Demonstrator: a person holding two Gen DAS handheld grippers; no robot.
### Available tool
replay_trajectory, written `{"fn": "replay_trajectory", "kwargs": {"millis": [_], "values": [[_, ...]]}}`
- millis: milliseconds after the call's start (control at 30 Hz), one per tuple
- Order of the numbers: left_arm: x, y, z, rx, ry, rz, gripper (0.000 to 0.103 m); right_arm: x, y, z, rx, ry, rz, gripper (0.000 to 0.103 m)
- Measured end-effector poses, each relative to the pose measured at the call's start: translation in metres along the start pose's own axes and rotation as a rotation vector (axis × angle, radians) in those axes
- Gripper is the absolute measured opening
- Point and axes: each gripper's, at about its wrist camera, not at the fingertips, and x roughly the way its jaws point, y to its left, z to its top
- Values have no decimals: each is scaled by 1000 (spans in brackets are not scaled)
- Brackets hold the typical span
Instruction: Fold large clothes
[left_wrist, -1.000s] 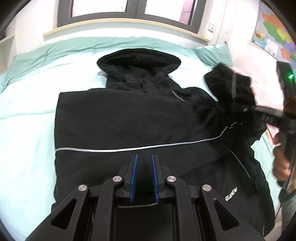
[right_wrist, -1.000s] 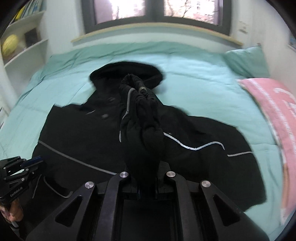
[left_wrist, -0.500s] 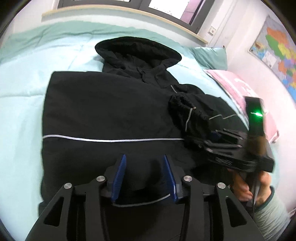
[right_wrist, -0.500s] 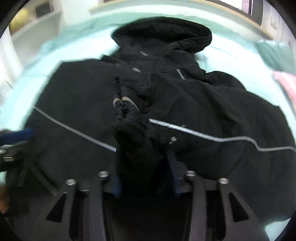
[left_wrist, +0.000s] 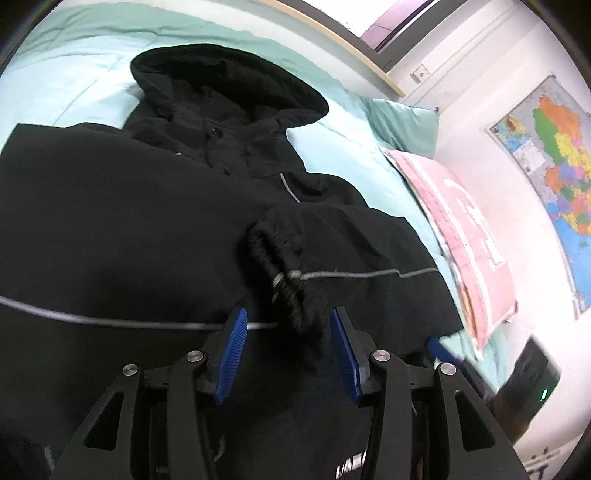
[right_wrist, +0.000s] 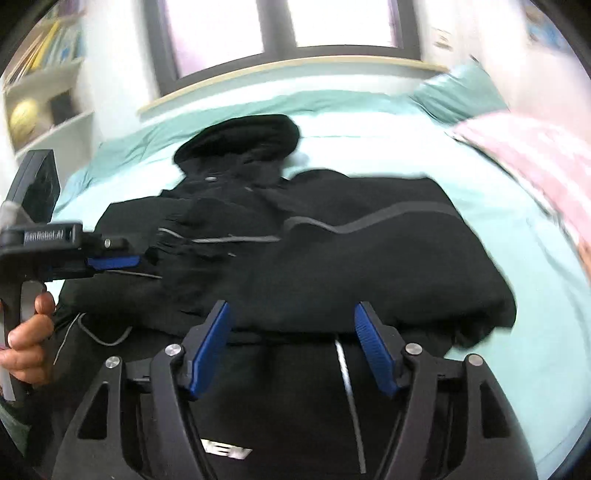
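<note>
Black fabric fills most of both views: a hooded jacket (left_wrist: 122, 229) lies spread on a pale green bed cover (left_wrist: 74, 85), hood toward the window, with both sleeves folded in across its front. At the far left of the right wrist view a bare hand (right_wrist: 26, 332) wraps around an upright handle, thumb on top, and carries the left gripper (right_wrist: 122, 263), which reaches in level from the left with its blue pads beside the cuff (right_wrist: 173, 236) of a sleeve. In the left wrist view the same gripper (left_wrist: 288, 354) tilts down over the jacket; its jaws are opening, blue pads well apart, and the ribbed cuff (left_wrist: 284, 280) of the folded sleeve sits just ahead of them and partly between the tips, with neither pad seen pressing on it. A thin grey stripe (left_wrist: 110, 321) runs across the jacket body under that gripper. Further right, the right gripper (right_wrist: 291, 347) also points down at the jacket, its jaws opening and standing wide, with the fold of the other sleeve (right_wrist: 369, 266) lying across just beyond the tips and only flat jacket cloth below the gap; nothing is pinched. To the right of the jacket a pink pillow (left_wrist: 458, 236) rests on the bed, a green pillow (left_wrist: 402, 125) lies beyond it, and a coloured map (left_wrist: 554, 166) hangs on the wall at the far right.
</note>
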Motion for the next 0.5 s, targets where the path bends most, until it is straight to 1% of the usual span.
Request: {"fn": "replay_trajectory", "kwargs": {"millis": [67,167,267,300,333,367,433,500], "values": [[14,-5,2,-4,7,29,48,9,-10,-8,29,10,-12,71],[32,-8,4,-19,16,44,48,28,-18,-13,66,61,5,71],[42,-8,4,-16,6,67,47,28,-20,-12,67,54,5,71],[46,-9,4,-14,2,74,42,26,-20,-11,63,47,-2,71],[47,-10,3,-9,-5,83,31,22,-18,-11,57,48,-10,71],[48,-11,3,5,-9,96,27,18,-16,-10,49,50,-11,71],[45,-11,3,29,-31,113,24,6,-7,-4,18,44,-22,71],[35,-11,3,61,-60,128,23,-5,-1,9,-4,24,-54,71]]}}
